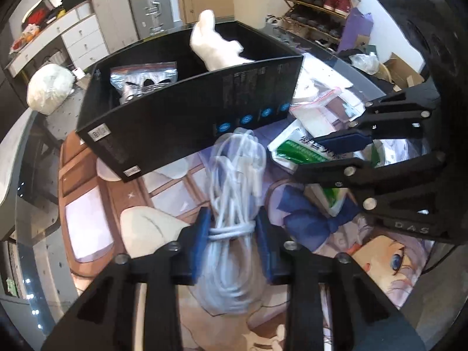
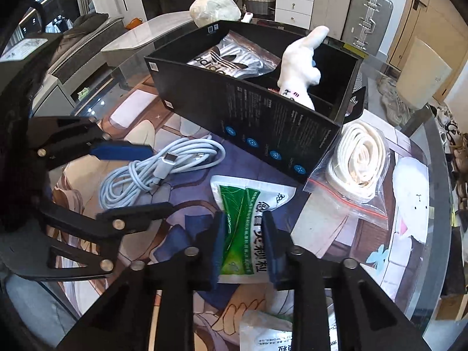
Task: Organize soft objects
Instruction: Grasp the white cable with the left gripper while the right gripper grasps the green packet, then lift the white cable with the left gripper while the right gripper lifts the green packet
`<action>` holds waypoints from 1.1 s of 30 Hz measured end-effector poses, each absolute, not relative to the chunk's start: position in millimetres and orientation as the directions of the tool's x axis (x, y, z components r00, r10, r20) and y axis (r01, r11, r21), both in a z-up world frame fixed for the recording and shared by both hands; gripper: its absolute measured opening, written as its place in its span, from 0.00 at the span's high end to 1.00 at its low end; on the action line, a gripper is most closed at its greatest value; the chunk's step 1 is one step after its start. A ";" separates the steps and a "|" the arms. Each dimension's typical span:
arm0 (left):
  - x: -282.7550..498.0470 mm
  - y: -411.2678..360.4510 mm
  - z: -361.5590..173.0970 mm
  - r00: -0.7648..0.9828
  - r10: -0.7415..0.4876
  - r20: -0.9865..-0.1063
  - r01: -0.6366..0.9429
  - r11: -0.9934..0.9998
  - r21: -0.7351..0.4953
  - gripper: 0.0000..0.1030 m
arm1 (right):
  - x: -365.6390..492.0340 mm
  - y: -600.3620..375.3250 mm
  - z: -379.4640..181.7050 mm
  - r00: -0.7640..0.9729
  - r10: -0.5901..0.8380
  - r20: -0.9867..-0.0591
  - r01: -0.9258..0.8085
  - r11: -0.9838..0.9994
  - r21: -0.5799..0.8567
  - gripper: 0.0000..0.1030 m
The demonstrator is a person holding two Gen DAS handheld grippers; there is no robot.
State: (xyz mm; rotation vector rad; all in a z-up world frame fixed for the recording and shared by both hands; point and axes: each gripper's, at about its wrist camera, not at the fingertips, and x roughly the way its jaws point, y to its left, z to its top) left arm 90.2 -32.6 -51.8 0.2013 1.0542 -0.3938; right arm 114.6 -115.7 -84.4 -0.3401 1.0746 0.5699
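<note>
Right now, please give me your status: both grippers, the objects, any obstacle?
Left gripper straddles cable bundle, grip unconfirmed. Right gripper straddles green-white packet, grip unconfirmed. Black box holds plush. Nothing blocking.

A shoe rack (image 1: 318, 3) stands at one o'clock, silver suitcases (image 1: 146, 5) at twelve, a white drawer unit (image 1: 84, 41) at ten, a wooden door (image 2: 421, 14) beyond.
</note>
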 end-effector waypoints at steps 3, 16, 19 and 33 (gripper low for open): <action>90.1 -31.4 -53.6 0.437 -0.222 -0.872 0.407 0.913 -0.028 0.73 | 112.8 -116.1 -82.1 0.350 0.280 -0.894 -0.596 0.803 0.019 0.83; 79.5 -19.5 -22.7 0.564 -0.250 -0.787 0.394 0.919 -0.010 0.73 | 105.7 -120.9 -72.4 0.373 0.317 -0.872 -0.591 0.806 0.040 0.84; 73.3 -13.3 -6.5 0.636 -0.271 -0.723 0.384 0.923 -0.008 0.73 | 102.9 -124.9 -59.0 0.420 0.333 -0.844 -0.582 0.813 0.032 0.84; 28.8 27.4 54.0 0.910 -0.268 -0.317 0.287 0.958 0.013 0.73 | 34.3 -154.5 33.6 0.798 0.500 -0.336 -0.544 0.838 -0.045 0.84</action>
